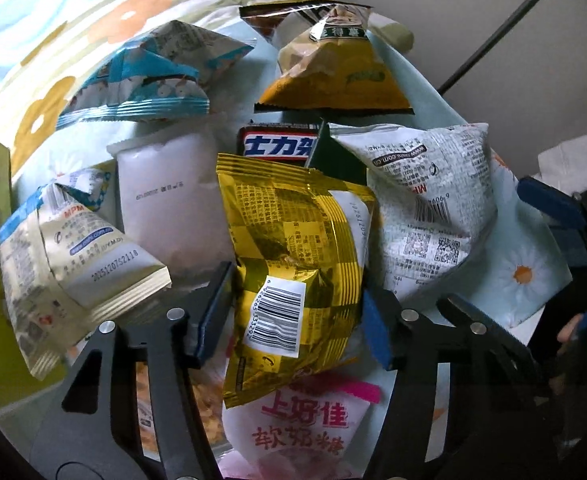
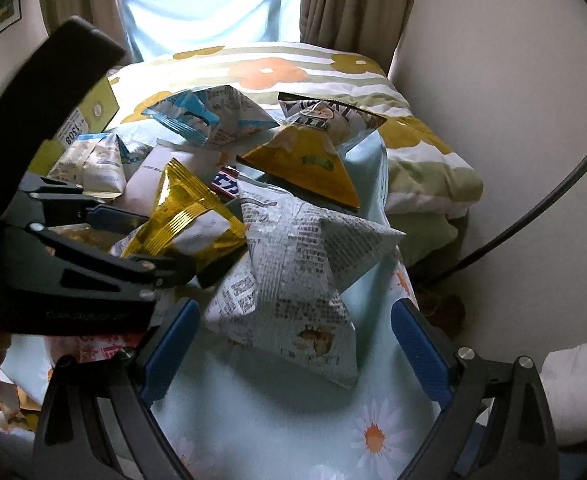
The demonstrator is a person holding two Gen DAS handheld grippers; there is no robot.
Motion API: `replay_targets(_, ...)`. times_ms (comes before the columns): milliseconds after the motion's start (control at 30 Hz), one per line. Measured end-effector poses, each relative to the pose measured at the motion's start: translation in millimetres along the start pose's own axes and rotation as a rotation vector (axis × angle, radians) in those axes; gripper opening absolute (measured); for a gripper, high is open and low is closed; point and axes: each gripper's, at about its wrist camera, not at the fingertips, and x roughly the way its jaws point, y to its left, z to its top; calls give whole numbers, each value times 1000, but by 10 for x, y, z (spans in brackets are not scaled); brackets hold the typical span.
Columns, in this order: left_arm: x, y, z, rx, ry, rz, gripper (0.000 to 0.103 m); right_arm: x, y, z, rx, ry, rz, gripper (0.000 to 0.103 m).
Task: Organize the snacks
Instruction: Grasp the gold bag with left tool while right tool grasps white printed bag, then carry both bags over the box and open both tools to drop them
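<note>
A heap of snack packets covers a pale blue daisy-print cloth (image 2: 293, 412) on a bed, with a flowered pillow (image 2: 277, 68) behind. A white printed pouch (image 2: 293, 276) lies at the near right, a yellow triangular bag (image 1: 333, 76) and a blue-and-white bag (image 1: 153, 72) farther back, a chocolate bar (image 1: 277, 146) in the middle. The left gripper (image 1: 293, 312) is clamped on a gold foil packet (image 1: 293, 248), pads pressing both its sides. The right gripper (image 2: 293, 356) hangs spread wide, empty, the white pouch just ahead between its fingers.
</note>
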Motion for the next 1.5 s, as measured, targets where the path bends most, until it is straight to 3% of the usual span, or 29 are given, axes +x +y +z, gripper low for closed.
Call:
replay_targets(200, -65, 46, -21, 25, -10, 2, 53, 180, -17, 39, 20, 29, 52, 83)
replay_targets(667, -310, 110, -70, 26, -54, 31, 53, 396, -134, 135, 118, 63, 140, 82)
replay_targets(867, -413, 75, -109, 14, -72, 61, 53, 435, -171, 151, 117, 53, 116, 61)
replay_targets(933, -453, 67, -109, 10, -81, 68, 53, 401, -198, 152, 132, 40, 121, 52)
replay_targets(1200, -735, 7, -147, -30, -138, 84, 53, 148, -222, 165, 121, -3, 131, 50)
replay_targets(1500, -1321, 0, -240, -118, -277, 134, 53, -365, -189, 362, 97, -80, 163, 50)
